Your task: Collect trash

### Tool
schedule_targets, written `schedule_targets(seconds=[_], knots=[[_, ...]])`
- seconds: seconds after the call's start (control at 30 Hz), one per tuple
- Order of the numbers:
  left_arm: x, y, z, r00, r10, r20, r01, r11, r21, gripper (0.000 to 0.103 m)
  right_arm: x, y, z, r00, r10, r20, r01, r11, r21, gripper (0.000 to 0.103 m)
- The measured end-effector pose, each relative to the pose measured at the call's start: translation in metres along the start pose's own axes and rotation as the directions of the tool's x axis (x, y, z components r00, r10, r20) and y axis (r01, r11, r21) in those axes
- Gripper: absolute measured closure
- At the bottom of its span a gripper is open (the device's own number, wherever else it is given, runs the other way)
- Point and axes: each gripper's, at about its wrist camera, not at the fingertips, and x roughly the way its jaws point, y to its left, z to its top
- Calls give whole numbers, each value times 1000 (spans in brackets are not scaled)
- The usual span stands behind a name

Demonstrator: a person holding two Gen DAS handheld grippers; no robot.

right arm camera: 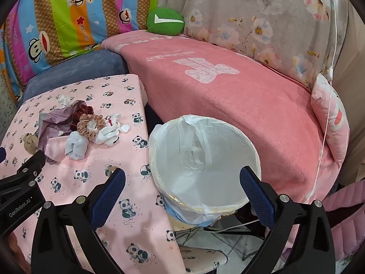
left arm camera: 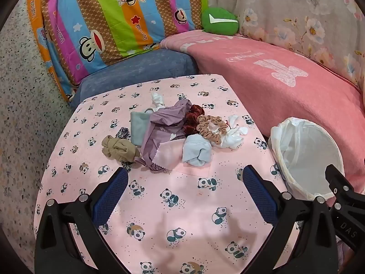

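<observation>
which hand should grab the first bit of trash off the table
Left. The open left gripper faces the pile, nearest the light blue cloth. The open right gripper hangs over the lined bin.

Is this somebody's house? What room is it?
Probably a home living room or bedroom corner. There is a sofa-like seat under a pink blanket, a cartoon monkey quilt draped behind it, and a small table with a panda cloth beside a lined trash bin.
</observation>
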Motion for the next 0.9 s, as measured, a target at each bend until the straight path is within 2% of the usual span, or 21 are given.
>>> schedule_targets(seconds=[0.9], knots=[[0,0,0,1000,5,2,-5,1000,4,7,0,-1,0,1000,-1,-1,1,1000,1,5]])
